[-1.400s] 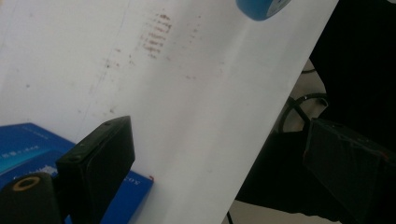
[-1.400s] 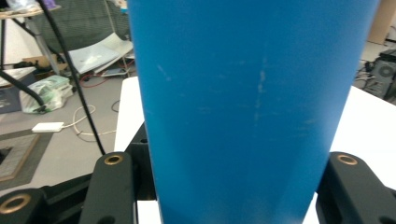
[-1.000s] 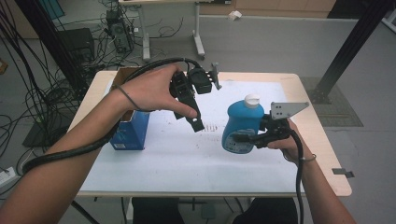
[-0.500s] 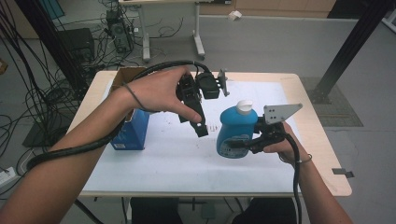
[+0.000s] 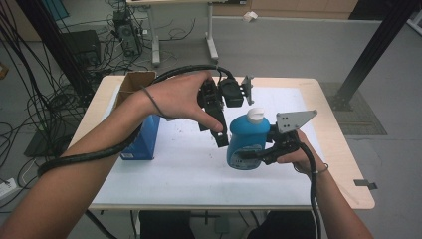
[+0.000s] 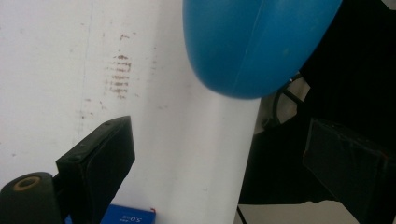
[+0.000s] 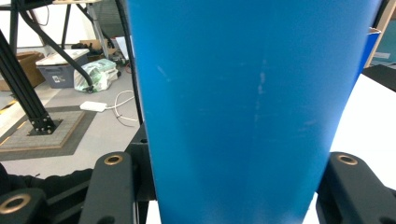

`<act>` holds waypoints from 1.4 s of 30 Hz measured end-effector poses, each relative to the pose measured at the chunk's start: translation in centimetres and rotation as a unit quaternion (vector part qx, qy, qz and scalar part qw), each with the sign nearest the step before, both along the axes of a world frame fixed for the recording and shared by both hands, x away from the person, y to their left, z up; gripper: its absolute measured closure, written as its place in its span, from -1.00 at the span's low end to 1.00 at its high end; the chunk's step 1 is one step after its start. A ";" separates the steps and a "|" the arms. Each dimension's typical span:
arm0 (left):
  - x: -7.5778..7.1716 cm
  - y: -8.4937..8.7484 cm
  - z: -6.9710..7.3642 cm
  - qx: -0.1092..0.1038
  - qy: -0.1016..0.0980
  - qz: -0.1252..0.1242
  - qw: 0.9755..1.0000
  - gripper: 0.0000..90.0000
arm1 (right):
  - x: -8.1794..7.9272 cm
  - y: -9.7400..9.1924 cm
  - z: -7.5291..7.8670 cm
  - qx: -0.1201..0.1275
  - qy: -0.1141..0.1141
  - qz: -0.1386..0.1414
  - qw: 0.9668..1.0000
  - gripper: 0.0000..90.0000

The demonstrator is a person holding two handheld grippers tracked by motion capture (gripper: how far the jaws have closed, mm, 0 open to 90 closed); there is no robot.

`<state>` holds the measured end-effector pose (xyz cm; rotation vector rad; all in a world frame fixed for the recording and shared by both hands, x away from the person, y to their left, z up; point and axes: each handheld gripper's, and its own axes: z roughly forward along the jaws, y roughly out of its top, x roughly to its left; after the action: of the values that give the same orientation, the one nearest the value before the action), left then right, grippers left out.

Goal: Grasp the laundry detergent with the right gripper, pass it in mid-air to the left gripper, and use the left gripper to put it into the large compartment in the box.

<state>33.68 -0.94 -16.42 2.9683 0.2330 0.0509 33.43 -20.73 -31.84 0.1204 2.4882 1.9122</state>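
Surface (image 5: pixel 189 169) carries a blue box (image 5: pixel 144 142) at its left. Blue bottle (image 5: pixel 247 142) with white cap (image 5: pixel 256 115) hangs tilted above the middle, clamped in the right gripper (image 5: pixel 256 155) jaws. Left gripper (image 5: pixel 219 133), jaws wide apart, sits just beside it.

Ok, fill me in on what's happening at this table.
A person works at a white-topped table with a handheld gripper in each hand. The right gripper is clamped on a blue bottle with a white cap, holding it upright, apparently just off the table. The left gripper hangs jaws-down right beside the bottle with its jaws open and nothing between them. A blue box stands at the table's left side, with an open cardboard box behind it.
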 end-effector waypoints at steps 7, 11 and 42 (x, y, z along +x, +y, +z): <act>-0.1 -0.6 -0.2 -0.002 0.001 -0.005 1.000 -0.80 | 0.0 0.5 0.1 -0.001 -0.001 0.006 1.000 -0.02; -0.1 -0.8 -0.1 -0.001 0.001 -0.008 1.000 -0.80 | -0.1 0.9 0.1 -0.006 -0.004 0.007 1.000 -0.02; -0.9 -2.5 -0.4 -0.009 -0.004 -0.033 0.999 -0.80 | -0.1 3.5 0.6 -0.009 -0.007 0.028 1.000 -0.02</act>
<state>32.80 -3.43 -16.78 2.9544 0.1332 0.0508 33.31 -17.18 -31.20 0.0373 2.5257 1.9019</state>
